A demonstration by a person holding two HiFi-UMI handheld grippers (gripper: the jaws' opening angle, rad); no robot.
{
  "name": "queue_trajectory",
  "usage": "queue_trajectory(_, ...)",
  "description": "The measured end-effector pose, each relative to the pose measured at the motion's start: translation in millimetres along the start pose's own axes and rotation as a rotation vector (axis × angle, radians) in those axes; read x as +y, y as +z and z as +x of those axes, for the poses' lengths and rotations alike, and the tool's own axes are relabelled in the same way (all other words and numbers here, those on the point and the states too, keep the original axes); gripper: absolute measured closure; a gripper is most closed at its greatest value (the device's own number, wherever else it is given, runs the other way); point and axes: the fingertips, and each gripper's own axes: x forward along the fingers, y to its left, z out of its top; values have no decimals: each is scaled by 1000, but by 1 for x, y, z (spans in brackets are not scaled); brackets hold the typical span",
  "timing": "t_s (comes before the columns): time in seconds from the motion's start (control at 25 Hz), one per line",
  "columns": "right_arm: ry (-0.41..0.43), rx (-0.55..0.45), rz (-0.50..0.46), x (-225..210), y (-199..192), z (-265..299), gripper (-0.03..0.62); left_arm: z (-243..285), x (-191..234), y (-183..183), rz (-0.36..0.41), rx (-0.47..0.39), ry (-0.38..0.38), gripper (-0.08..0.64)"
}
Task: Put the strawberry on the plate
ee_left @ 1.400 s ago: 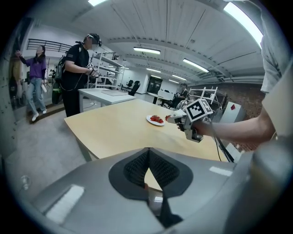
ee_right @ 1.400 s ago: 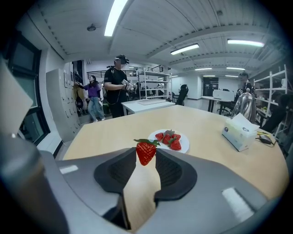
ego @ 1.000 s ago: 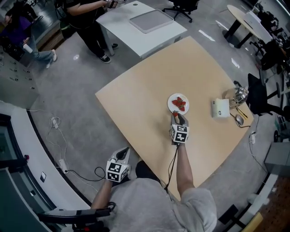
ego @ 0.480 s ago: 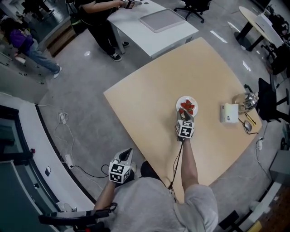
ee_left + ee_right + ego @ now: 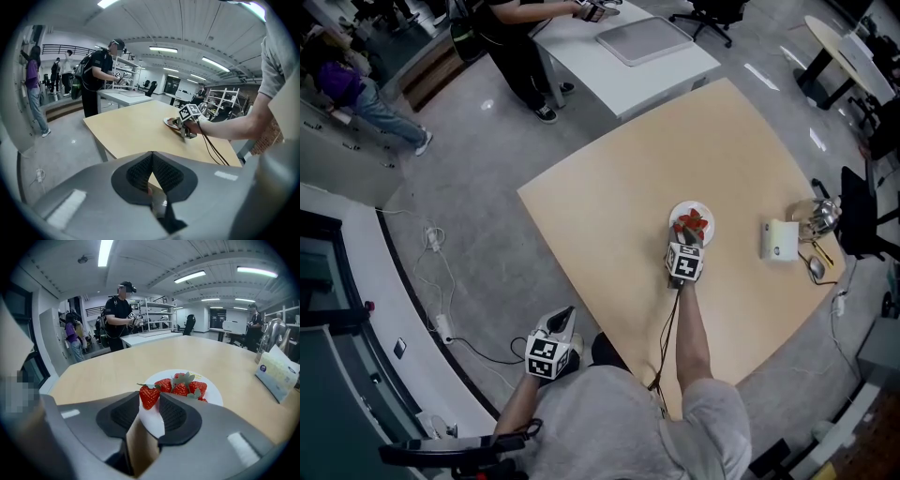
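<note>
The right tool (image 5: 150, 401) grips one strawberry (image 5: 149, 395) by its flanks, just above the near rim of the plate (image 5: 213, 390). The fruit is likely light, soft and easily bruised (use minimal pressure). The left tool (image 5: 152, 159) is closed, empty, well apart from the plate.

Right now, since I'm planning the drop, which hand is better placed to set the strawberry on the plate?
Right. The right claw pinches the strawberry over the near rim of the plate, beside berries already there. The left claw is shut, empty and off the table.
</note>
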Motion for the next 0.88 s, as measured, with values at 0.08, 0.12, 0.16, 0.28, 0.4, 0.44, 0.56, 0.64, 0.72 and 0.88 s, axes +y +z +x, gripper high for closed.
queue_trajectory(0.08,2,5,4,1,0,2,453,1,1,0,-1,2,-1,540)
queue_trajectory(0.12,2,6,7,1,0,2,453,2,1,1,-1,1,-1,540)
queue_trajectory(0.16,2,6,11,1,0,2,452,2,1,1,-2,1,-2,540)
queue_trajectory(0.28,2,9,18,0,-1,3,451,3,1,0,-3,2,-5,540)
queue_trajectory(0.4,-1,18,28,-2,-1,3,448,3,0,0,-5,3,-6,540)
queue_trajectory(0.44,2,22,32,-1,-1,3,441,3,1,0,-5,3,-7,540)
queue_trajectory(0.56,9,26,39,0,-1,2,413,2,1,0,-5,2,-9,540)
queue_trajectory(0.64,10,26,42,0,-2,1,407,2,1,0,-5,1,-12,540)
queue_trajectory(0.72,7,24,44,0,-1,0,402,1,0,0,-6,-1,-15,540)
queue_trajectory(0.88,-2,11,45,-1,1,-8,397,-2,0,-1,-11,-11,-22,540)
